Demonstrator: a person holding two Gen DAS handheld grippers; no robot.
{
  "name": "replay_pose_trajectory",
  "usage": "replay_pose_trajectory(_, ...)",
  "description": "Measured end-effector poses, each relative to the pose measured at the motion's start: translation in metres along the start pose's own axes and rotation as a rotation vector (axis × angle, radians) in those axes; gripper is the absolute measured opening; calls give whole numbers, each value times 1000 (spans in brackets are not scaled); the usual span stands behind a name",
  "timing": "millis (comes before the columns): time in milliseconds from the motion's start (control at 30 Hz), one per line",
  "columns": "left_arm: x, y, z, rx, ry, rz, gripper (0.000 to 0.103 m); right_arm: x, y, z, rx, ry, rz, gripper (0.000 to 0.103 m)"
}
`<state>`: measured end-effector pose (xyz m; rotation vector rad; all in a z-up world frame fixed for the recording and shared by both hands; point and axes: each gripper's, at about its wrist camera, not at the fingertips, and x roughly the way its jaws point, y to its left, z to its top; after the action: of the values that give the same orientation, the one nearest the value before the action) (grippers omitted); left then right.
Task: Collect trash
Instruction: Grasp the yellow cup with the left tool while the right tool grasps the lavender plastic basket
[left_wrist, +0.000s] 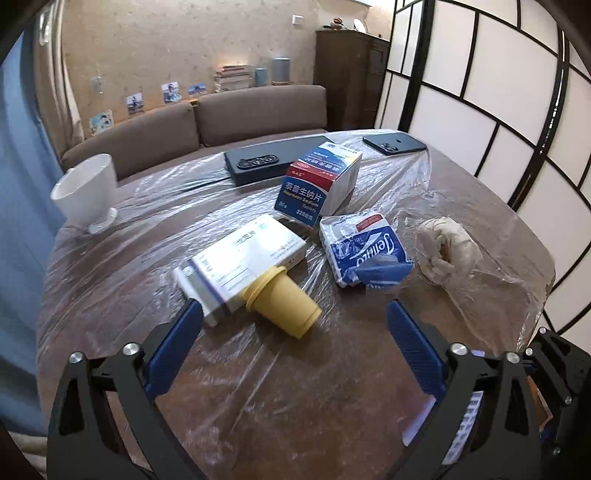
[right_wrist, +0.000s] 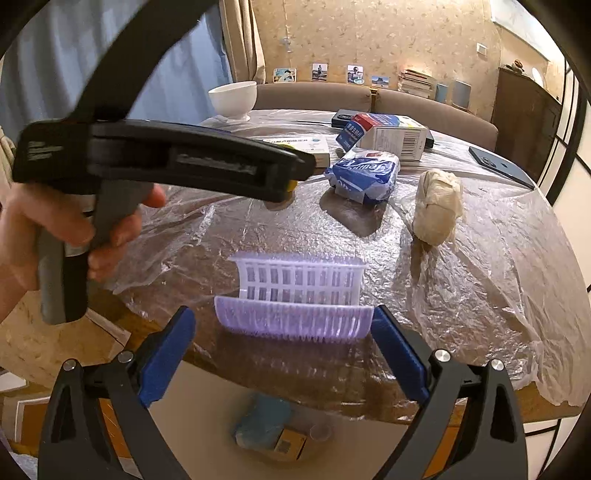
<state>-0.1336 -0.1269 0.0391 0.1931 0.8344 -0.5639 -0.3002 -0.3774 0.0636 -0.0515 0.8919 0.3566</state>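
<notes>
A yellow cup (left_wrist: 282, 302) lies on its side on the film-covered table (left_wrist: 258, 387), against a white medicine box (left_wrist: 240, 262). My left gripper (left_wrist: 293, 310) is open, its blue pads well clear of the cup on both sides. Beyond lie a blue tissue pack (left_wrist: 364, 251), a crumpled tissue wad (left_wrist: 448, 249) and a blue-and-white pill box (left_wrist: 319, 184). A small white and lilac basket (right_wrist: 295, 306) stands near the table's front edge between the fingers of my right gripper (right_wrist: 282, 321). A gap shows at the left pad (right_wrist: 173, 354). From the right wrist view, a hand (right_wrist: 55, 229) holds the left gripper (right_wrist: 295, 162).
A white bowl (left_wrist: 86, 192) stands at the far left, and two dark phones (left_wrist: 280, 160) (left_wrist: 393, 144) lie at the back. A brown sofa (left_wrist: 221, 118) runs behind the table. Below the front edge, a pale container (right_wrist: 207, 413) holds a blue pack (right_wrist: 262, 421) and an orange box.
</notes>
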Motion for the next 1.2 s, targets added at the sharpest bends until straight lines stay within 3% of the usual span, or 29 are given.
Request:
replay_pose_trajectory(67,8,3,2,-8,23,-38,85,2,-1,0,4,2,1,86)
replay_pose_trajectory(233,17,-3,1,30,41,-55,74,6,-1,0,-10,-6,-14,84)
replay_pose_trajectory(400,20,-12,-2,83,47,-59,73,6,1,1,-35,-12,-32,75)
replay_pose_trajectory(633,26,-15,0,91,61,-83,64,10,2,3,-46,-15,-41,75)
replay_pose_trajectory(1033,36,-11,5,87,77,-100,64,8,4,2,-44,-24,-40,71)
replay_pose_trajectory(1133,33,-11,2,91,70,-84,51,9,3,2,-37,-24,-34,71)
replay_pose_trajectory(1200,31,-10,0,83,71,-92,51,7,2,2,-29,-26,-29,71)
